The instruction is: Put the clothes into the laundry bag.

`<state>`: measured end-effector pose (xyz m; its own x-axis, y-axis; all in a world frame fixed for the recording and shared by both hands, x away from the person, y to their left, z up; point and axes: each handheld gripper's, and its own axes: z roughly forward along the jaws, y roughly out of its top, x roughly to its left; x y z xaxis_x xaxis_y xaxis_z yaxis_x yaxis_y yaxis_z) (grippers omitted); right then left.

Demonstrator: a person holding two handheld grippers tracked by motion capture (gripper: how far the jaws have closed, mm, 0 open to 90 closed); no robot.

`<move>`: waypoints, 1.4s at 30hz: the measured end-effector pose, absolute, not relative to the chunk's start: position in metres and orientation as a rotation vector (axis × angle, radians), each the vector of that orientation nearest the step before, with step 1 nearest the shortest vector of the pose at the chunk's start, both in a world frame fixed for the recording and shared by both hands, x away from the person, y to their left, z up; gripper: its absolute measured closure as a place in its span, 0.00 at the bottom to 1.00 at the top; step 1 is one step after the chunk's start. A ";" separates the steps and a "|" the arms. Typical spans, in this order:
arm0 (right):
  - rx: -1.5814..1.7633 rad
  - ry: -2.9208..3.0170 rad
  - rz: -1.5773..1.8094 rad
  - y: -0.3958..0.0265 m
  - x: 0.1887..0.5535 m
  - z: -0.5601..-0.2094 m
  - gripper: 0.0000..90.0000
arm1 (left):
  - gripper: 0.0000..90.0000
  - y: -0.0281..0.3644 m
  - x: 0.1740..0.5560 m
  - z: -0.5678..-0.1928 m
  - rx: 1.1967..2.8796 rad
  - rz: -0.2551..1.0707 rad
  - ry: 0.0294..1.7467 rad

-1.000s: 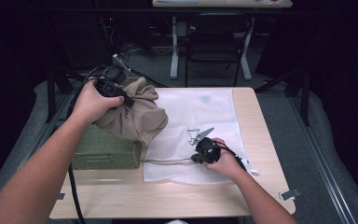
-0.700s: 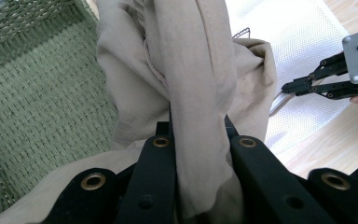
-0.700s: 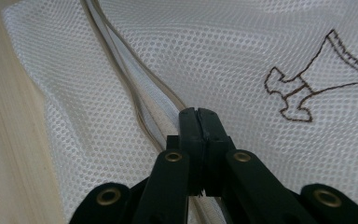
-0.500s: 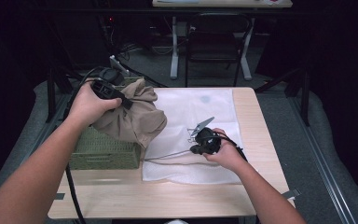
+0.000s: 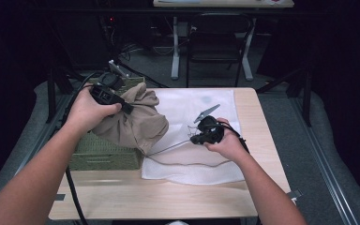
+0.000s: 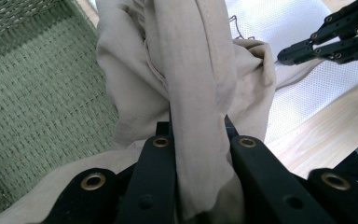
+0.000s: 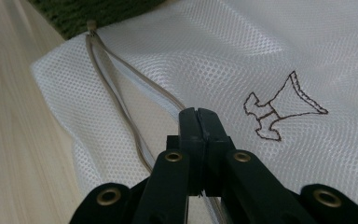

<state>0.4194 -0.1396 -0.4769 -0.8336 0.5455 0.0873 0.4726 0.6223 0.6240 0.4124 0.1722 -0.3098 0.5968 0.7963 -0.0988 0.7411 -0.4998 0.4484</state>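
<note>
A beige garment [image 5: 138, 126] hangs bunched over the green woven basket [image 5: 103, 157] at the table's left. My left gripper [image 5: 125, 108] is shut on a fold of it; in the left gripper view the cloth [image 6: 196, 70] is pinched between the jaws of that gripper [image 6: 197, 130]. A thin beige drawstring [image 5: 168, 147] runs from the garment across the white mesh bag [image 5: 192, 103]. My right gripper [image 5: 193, 139] is held above the bag, shut on that drawstring [image 7: 116, 93], whose strands lead into its closed jaws [image 7: 199, 116].
The mesh bag [image 7: 261, 56] lies flat on the wooden table [image 5: 168, 197] and carries a small brown stitched figure [image 7: 279, 112]. The basket [image 6: 37, 93] takes up the table's left edge. A chair [image 5: 220, 42] stands beyond the far edge.
My right gripper has risen off the mesh bag with the drawstring in it, and the cord now hangs drawn out from the garment. The left gripper has kept still with the cloth.
</note>
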 end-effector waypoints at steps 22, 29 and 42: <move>0.858 2.727 1.002 -0.135 0.442 -0.440 1.00 | 0.94 0.187 0.388 -0.308 2.345 0.159 1.179; 0.893 2.712 0.988 -0.136 0.449 -0.428 1.00 | 0.94 0.181 0.380 -0.312 2.361 0.143 1.146; 0.885 2.699 1.019 -0.134 0.452 -0.425 1.00 | 0.94 0.164 0.350 -0.317 2.408 0.126 1.003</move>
